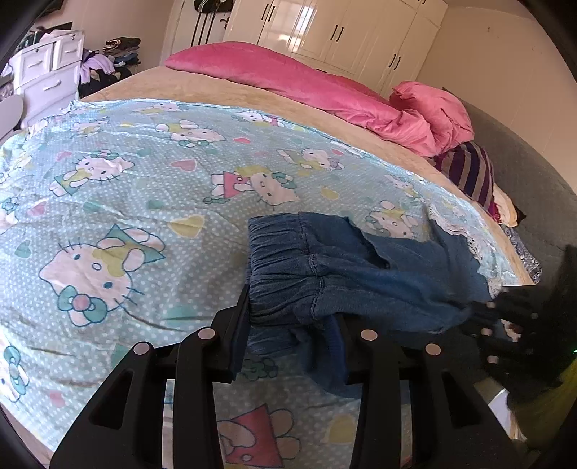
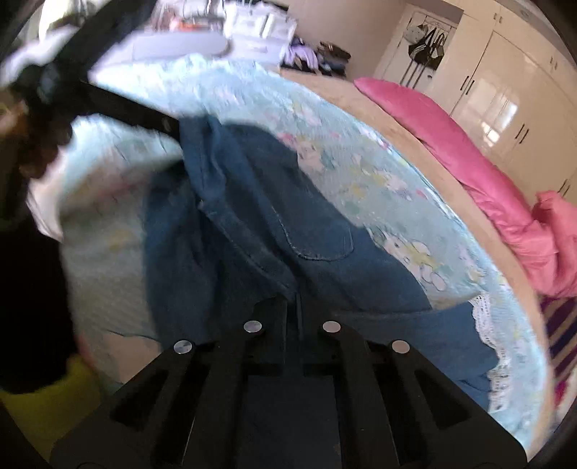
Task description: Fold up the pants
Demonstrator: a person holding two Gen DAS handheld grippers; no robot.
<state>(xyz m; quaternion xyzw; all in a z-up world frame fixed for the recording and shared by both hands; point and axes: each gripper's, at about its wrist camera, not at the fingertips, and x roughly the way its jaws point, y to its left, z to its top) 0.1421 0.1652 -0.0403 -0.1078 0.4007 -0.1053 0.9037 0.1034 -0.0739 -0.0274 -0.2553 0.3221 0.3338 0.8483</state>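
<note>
Pink bedding (image 1: 324,90) lies along the far side of the bed, near white wardrobes (image 1: 342,32). A white drawer unit (image 1: 47,72) stands beside piled clothes (image 1: 108,61). Blue denim pants (image 1: 360,270) with a gathered elastic waist lie on the cat-print sheet (image 1: 126,180). The left gripper (image 1: 292,321) pinches the waistband; the right gripper (image 2: 294,317) is pressed together on the denim.

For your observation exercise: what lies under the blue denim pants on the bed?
Under the denim pants lies the light blue cartoon-cat sheet, spread over a tan cover. The sheet's print directly beneath the denim is hidden.
</note>
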